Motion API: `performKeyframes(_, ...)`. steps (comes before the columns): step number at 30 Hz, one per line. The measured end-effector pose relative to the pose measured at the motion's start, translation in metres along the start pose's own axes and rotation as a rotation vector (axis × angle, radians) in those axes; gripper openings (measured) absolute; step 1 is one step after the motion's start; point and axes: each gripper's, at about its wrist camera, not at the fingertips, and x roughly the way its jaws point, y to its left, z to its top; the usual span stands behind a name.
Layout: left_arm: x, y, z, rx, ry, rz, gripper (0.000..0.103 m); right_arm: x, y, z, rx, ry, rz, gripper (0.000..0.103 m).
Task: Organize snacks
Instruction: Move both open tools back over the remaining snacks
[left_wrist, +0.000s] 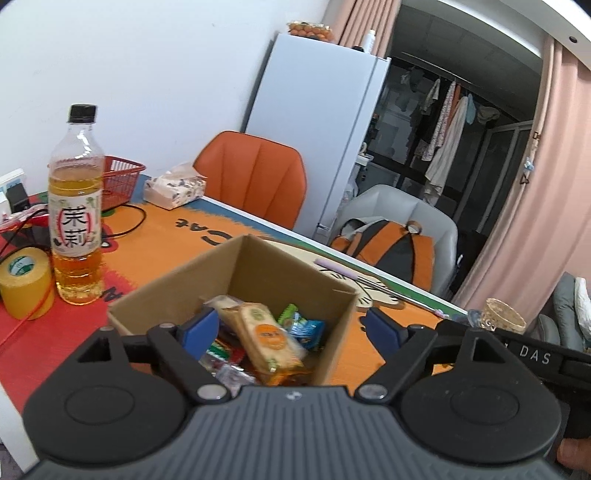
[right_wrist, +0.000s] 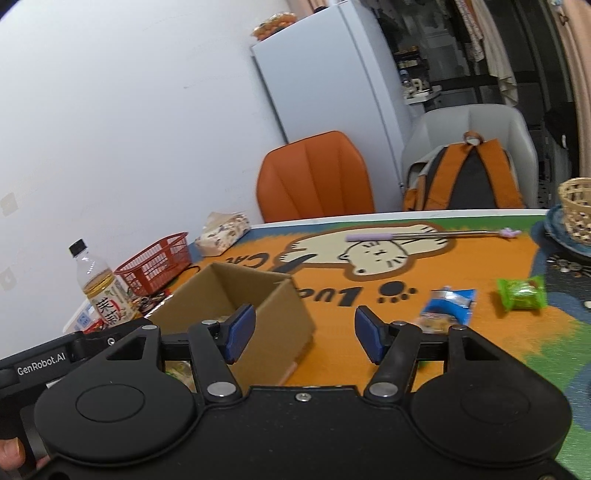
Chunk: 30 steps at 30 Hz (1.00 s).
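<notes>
left tongs (left_wrist: 290, 328): spread wide, nothing in them, hanging right over the box with one blue pad down inside it and the other out past the right wall

right tongs (right_wrist: 304, 334): also wide apart and empty, sitting low over the table just right of the box, left pad overlapping the box's near corner

box (left_wrist: 280, 273): open cardboard one on the orange cat mat, flaps gone or folded, can't tell which

snacks in box: a tan pack with an orange round label (left_wrist: 267, 338) lies on top, tilted; blue wrapper (left_wrist: 308, 328) and green wrapper (left_wrist: 290, 314) tucked behind it, red and clear bits underneath

snacks still out: blue pack (right_wrist: 448, 308) lies flat on the mat just beyond the right pad, green pack (right_wrist: 521, 293) a bit further right, the two apart from each other

table (right_wrist: 332, 354): covered by the mat with the cat drawing

other stuff: tea bottle (left_wrist: 75, 210) upright left of the box, yellow tape roll (left_wrist: 26, 282) just beside it, red basket (left_wrist: 120, 181) behind, tissue pack (left_wrist: 173, 190) near the orange chair (left_wrist: 255, 175)

right edge: wicker basket (right_wrist: 576, 212) on a blue plate
</notes>
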Motion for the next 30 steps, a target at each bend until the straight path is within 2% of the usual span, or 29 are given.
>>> performKeyframes(4,0.0,-0.011,-0.001,0.009,-0.006,-0.013,0.086,-0.011,-0.011,0.0,0.01,-0.01,-0.014,0.061)
performKeyframes(12,0.003,-0.034,-0.004,0.039,-0.006,-0.048,0.086,-0.027,-0.03,0.001,0.011,-0.033,-0.037,0.071)
performKeyframes(30,0.03,-0.082,-0.018,0.102,0.016,-0.118,0.086,-0.035,-0.097,0.0,0.101,-0.046,-0.118,0.071)
